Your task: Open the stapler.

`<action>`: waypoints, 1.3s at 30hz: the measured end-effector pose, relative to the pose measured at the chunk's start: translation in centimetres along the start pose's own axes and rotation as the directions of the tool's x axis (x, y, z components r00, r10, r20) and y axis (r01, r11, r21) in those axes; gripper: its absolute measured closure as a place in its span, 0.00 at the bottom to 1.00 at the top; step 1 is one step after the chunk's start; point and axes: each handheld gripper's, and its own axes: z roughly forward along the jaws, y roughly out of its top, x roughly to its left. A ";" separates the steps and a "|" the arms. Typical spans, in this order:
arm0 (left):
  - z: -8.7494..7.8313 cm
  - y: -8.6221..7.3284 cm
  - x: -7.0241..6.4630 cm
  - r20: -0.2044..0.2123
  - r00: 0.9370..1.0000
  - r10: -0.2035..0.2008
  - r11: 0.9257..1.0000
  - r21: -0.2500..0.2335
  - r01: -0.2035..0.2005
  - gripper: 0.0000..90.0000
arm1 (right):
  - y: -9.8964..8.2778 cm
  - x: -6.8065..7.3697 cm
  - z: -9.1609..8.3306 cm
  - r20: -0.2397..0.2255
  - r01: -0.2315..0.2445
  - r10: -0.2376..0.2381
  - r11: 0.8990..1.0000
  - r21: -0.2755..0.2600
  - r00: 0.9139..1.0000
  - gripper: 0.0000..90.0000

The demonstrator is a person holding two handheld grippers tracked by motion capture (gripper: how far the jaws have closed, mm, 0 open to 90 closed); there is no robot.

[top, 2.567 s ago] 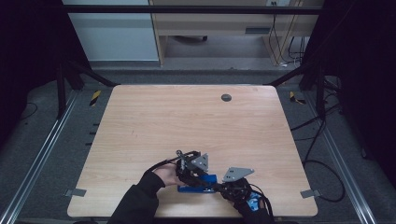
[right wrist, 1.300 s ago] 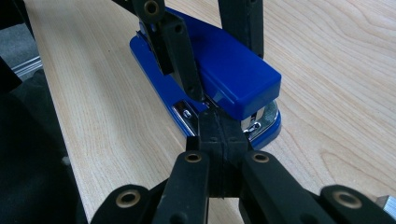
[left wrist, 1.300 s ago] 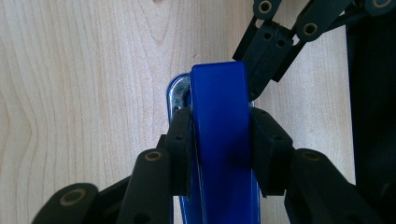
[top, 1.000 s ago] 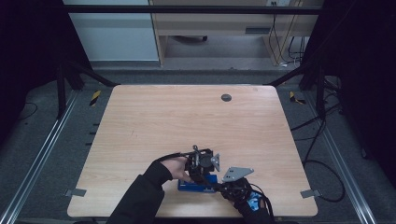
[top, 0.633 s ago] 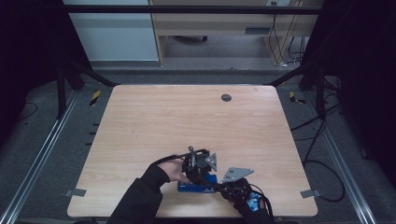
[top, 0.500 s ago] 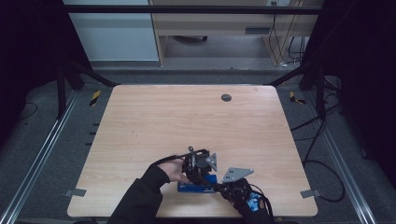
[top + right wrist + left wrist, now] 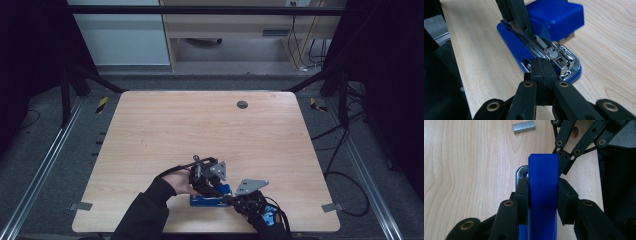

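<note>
Left fingers [image 7: 566, 195] clamped on blue stapler lid [image 7: 542, 182]; right fingers [image 7: 543, 75] shut.

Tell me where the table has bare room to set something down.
Bare: the table from the stapler back to the round hole, and both side edges. Crowded: near edge, where the left gripper and right gripper work the stapler.

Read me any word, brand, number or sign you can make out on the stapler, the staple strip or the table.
None can be read.
Blue stapler: plain lid and base, no print in any view.
Strip of staples: bare metal, no marking.
Table: bare wood grain, no label; the dark round spot near its far edge is too small to tell.
</note>
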 end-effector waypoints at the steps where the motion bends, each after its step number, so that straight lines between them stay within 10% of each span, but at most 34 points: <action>1: -0.3 -0.2 0.1 -0.001 1.000 0.003 1.000 -0.004 -0.003 0.73 | 0.0 -0.1 0.0 -0.008 -0.003 0.003 1.000 -0.005 1.000 1.00; 20: -0.9 -1.8 -0.8 -0.054 0.998 -0.034 0.991 -0.131 0.026 0.73 | 0.1 0.4 -0.1 -0.021 0.057 -0.057 0.998 0.007 0.998 1.00; 39: -1.5 -2.7 -0.9 -0.057 0.997 -0.044 0.983 -0.181 0.033 0.72 | 0.4 -0.9 -2.2 0.003 0.029 -0.029 0.993 -0.117 1.000 1.00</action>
